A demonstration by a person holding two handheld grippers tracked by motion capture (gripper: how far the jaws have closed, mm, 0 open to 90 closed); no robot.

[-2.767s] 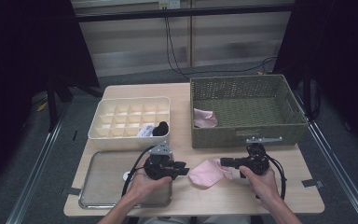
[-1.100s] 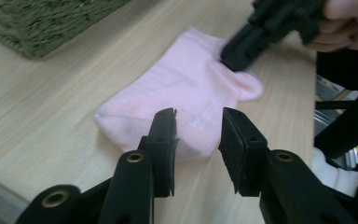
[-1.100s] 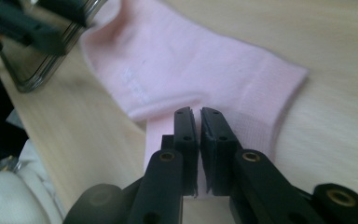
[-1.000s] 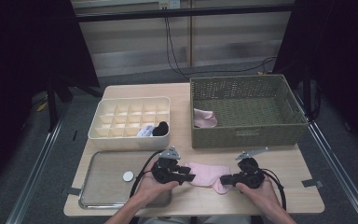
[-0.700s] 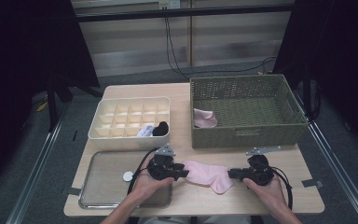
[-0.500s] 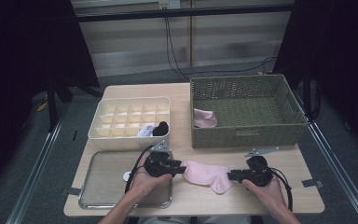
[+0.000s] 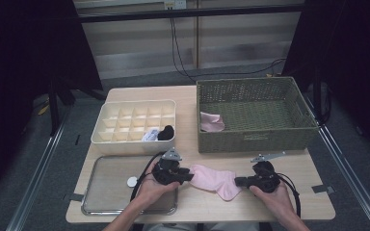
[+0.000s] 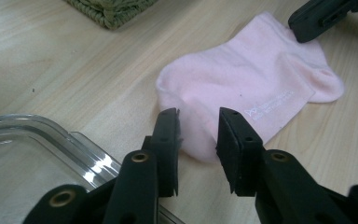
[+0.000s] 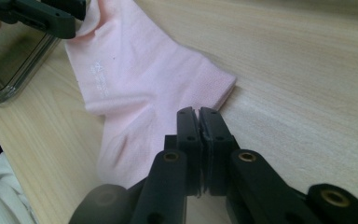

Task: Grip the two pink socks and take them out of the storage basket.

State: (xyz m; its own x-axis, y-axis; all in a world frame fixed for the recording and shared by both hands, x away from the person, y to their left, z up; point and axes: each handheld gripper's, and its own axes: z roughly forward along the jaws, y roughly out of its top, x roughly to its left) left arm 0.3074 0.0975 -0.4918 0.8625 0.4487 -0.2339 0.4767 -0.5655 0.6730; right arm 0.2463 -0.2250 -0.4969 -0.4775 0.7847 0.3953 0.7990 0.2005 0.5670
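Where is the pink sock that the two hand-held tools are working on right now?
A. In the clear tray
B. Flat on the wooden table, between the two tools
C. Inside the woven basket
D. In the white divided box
B: the pink sock lies spread on the bare table, between the left gripper and the right gripper.

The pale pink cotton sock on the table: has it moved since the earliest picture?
Yes. The pale pink cotton sock now lies flatter, lower and spread wider, farther from the green woven basket and nearer the table's front edge.
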